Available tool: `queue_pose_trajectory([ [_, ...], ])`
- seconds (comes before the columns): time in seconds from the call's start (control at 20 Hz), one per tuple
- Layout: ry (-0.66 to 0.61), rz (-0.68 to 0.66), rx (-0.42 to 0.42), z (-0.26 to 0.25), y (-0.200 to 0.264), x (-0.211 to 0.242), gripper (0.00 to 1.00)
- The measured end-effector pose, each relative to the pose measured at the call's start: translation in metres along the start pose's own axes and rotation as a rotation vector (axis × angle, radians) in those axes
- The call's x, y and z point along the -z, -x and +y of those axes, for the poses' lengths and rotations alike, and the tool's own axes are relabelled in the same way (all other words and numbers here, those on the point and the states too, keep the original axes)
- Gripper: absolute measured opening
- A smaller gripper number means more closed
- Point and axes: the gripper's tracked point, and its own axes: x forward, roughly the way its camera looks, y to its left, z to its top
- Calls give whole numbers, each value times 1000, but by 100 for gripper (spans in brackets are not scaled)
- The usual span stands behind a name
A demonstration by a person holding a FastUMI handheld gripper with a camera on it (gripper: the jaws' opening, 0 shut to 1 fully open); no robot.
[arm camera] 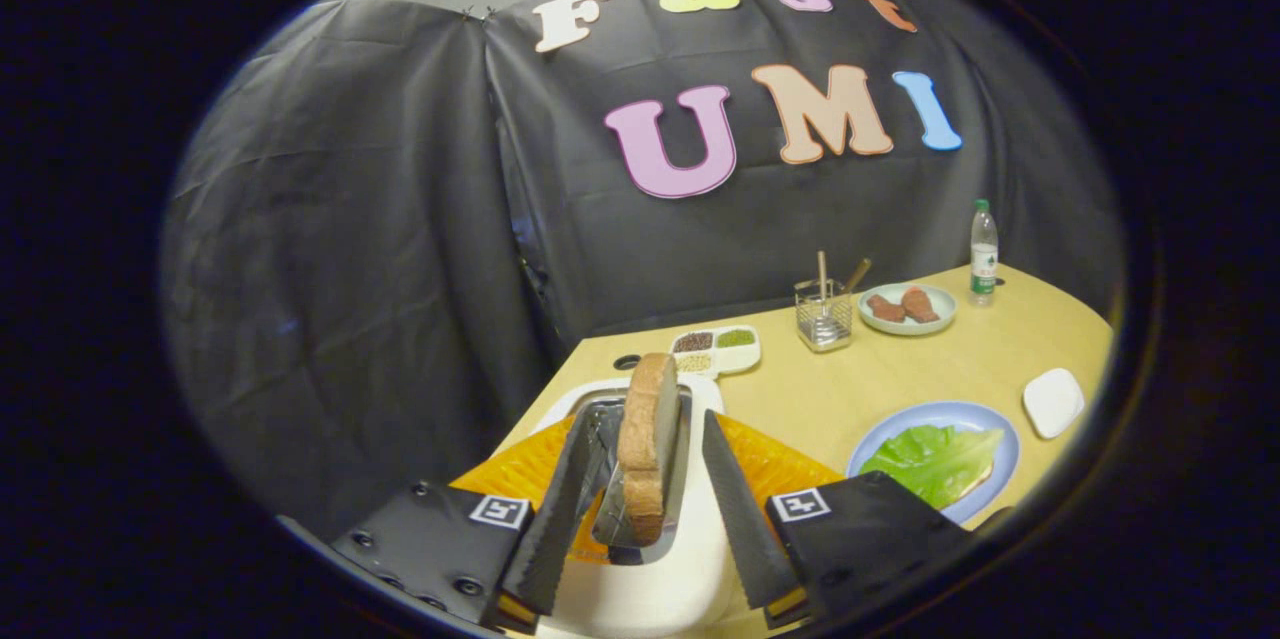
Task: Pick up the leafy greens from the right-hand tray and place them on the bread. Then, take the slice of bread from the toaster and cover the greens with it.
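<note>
A brown bread slice (648, 434) stands on edge in the slot of a white toaster (650, 574). My gripper (649, 412) is open, with one finger on each side of the slice. The left finger (560, 509) lies close along the slice. The right finger (740, 509) keeps a small gap from it. To the right, beyond the right finger, a blue plate (975, 416) carries a green leaf (935, 459). The leaf lies on another bread slice (986, 479), whose edge peeks out underneath.
The toaster sits on an orange tray (775, 467) at the near left corner of the wooden table (850, 379). Farther back are a divided seed dish (718, 349), a glass holder with sticks (825, 317), a plate of brown food (907, 307), a bottle (984, 254) and a small white dish (1053, 402).
</note>
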Motion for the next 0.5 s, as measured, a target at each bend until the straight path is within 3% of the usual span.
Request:
queue_pose_trajectory([
  [0.35,-1,25,-29,-2,6,-6,12],
  [0.5,-4,-19,-49,-1,12,-23,12],
])
